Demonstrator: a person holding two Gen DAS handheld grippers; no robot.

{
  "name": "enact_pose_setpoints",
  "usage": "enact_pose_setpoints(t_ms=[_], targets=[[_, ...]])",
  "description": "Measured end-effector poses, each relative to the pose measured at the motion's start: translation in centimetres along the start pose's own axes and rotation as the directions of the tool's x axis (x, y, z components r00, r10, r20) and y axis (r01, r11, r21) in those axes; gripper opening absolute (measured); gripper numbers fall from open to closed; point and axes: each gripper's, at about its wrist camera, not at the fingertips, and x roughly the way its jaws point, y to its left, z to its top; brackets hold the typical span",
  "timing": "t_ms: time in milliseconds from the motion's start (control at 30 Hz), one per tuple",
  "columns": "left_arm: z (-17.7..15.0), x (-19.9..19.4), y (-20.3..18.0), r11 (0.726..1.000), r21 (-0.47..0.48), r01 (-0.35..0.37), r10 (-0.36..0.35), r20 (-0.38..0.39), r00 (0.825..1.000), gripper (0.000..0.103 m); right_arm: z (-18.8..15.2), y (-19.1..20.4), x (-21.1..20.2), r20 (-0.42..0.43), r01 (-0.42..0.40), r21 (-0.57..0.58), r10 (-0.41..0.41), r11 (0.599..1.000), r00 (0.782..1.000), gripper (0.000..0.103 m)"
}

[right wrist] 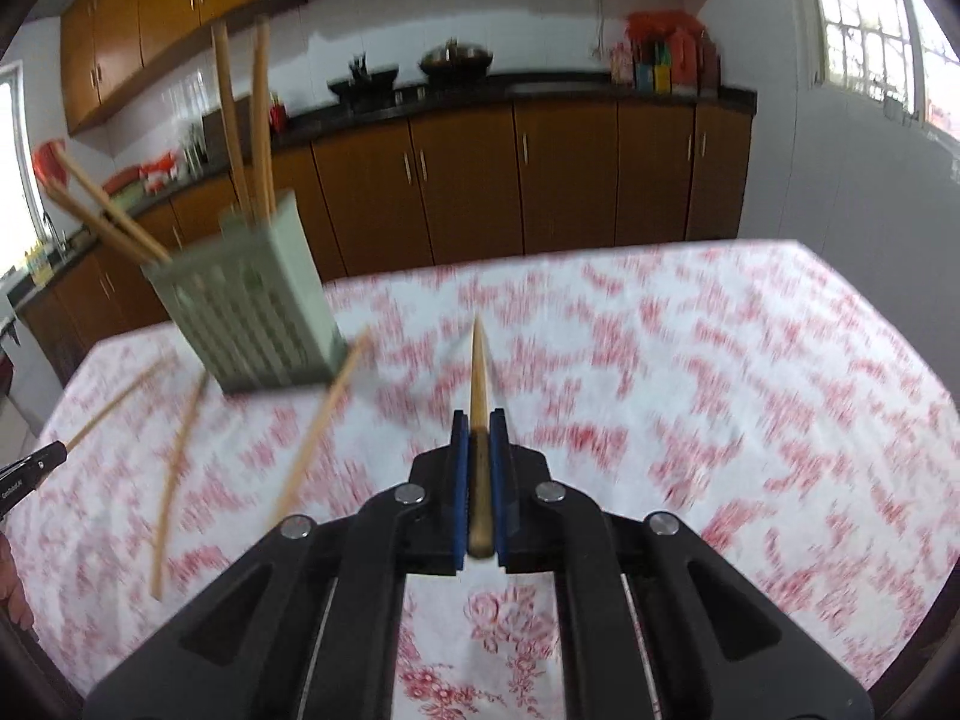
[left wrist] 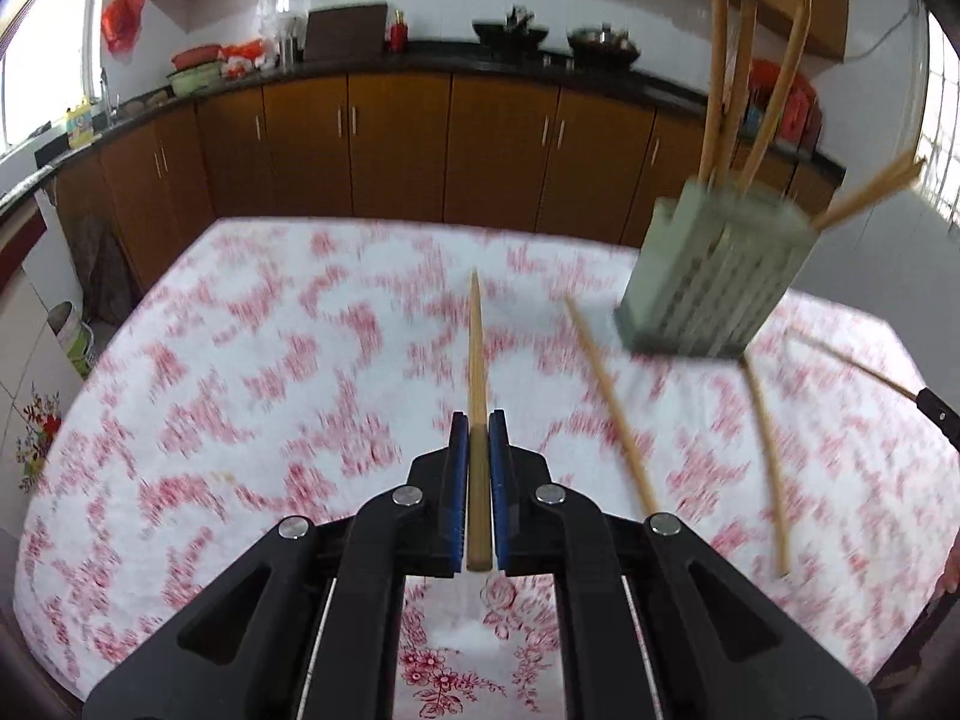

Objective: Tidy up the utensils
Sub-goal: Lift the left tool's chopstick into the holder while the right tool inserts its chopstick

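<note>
My left gripper (left wrist: 478, 417) is shut on a wooden chopstick (left wrist: 476, 354) that points forward above the table. My right gripper (right wrist: 478, 417) is shut on another wooden chopstick (right wrist: 479, 366), also pointing forward. A pale green slotted utensil holder (left wrist: 714, 276) stands on the table at the right of the left wrist view and at the left of the right wrist view (right wrist: 252, 312). It holds several chopsticks (left wrist: 729, 90). Two loose chopsticks (left wrist: 606, 396) (left wrist: 765, 456) lie on the cloth near the holder. Both views are motion-blurred.
The table carries a white cloth with red flowers (left wrist: 270, 360). Brown kitchen cabinets (left wrist: 396, 144) and a dark counter with pots run behind it. The other gripper's tip, holding its chopstick, shows at the right edge (left wrist: 936, 414) and the left edge (right wrist: 36, 462).
</note>
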Motion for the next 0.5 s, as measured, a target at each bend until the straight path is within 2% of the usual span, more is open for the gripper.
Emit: enact_pose_setpoints(t_ms=[233, 500], targets=[[3.3, -3.4, 0.5, 0.998, -0.043, 0.052, -0.046, 0.122, 0.991, 0.007, 3.5, 0.2, -3.0, 0.125, -0.007, -0.007, 0.008, 1.0, 0.992, 0.008], [5.8, -5.5, 0.0, 0.997, -0.033, 0.072, -0.063, 0.208, 0.976, 0.007, 4.8, 0.7, -4.2, 0.174, -0.02, -0.008, 0.021, 1.0, 0.984, 0.008]])
